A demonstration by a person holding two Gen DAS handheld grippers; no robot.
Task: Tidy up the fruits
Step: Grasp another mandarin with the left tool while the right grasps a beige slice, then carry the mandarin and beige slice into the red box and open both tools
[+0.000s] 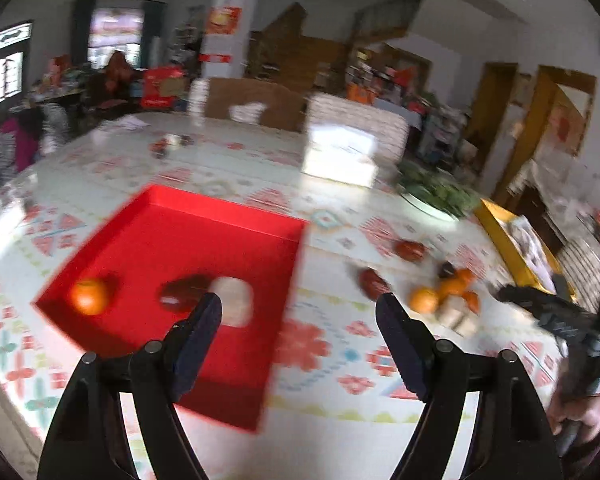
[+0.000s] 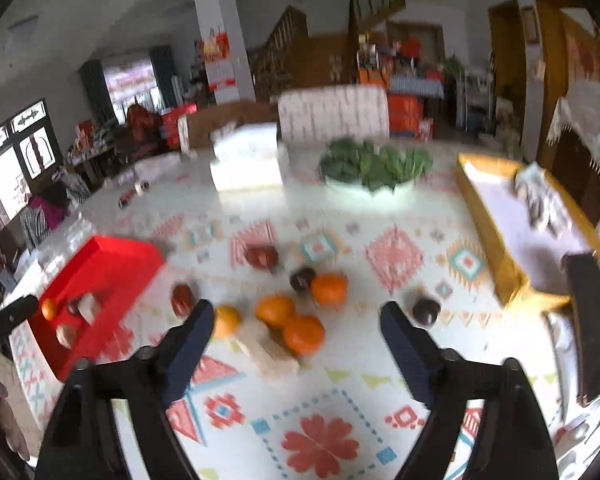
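A: Your left gripper hangs over the near edge of the red tray, fingers spread, nothing between them. An orange, a dark fruit and something pale, too blurred to name, lie inside.

B: And your right gripper is just as wide and empty, above the loose oranges on the patterned tablecloth, beside the tray.
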